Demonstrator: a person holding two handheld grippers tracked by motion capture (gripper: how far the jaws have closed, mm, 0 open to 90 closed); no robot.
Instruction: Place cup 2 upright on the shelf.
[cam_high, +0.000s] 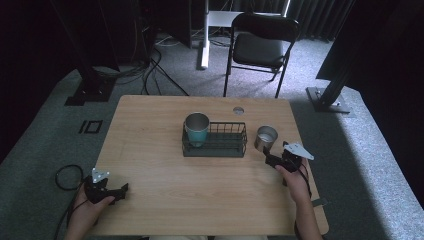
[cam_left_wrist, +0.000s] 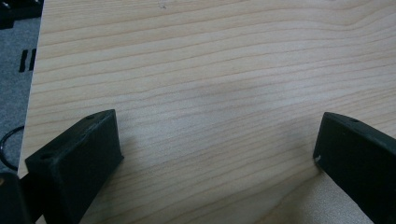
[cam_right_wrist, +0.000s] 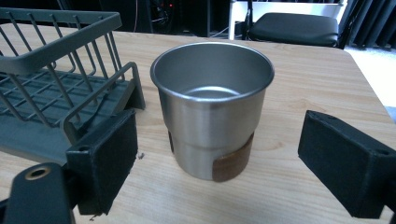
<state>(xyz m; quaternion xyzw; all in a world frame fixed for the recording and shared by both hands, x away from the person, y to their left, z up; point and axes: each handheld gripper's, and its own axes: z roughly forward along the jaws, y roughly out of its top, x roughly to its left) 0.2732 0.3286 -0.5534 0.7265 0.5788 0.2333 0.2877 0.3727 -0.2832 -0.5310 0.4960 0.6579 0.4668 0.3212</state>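
Teal cup (cam_high: 196, 129) stands in wire basket (cam_high: 235, 148)

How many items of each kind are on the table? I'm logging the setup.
Metal cups: 2, a teal cup in the rack and a steel cup beside it
Wire rack: 1
Total: 3

The steel cup (cam_right_wrist: 212, 109) stands upright and empty on the table, just beside the wire rack (cam_right_wrist: 56, 93).

rack (cam_right_wrist: 56, 107): cut off at left edge | chair (cam_right_wrist: 292, 25): top cropped | left hand-held gripper (cam_left_wrist: 215, 154): jaw bases out of frame
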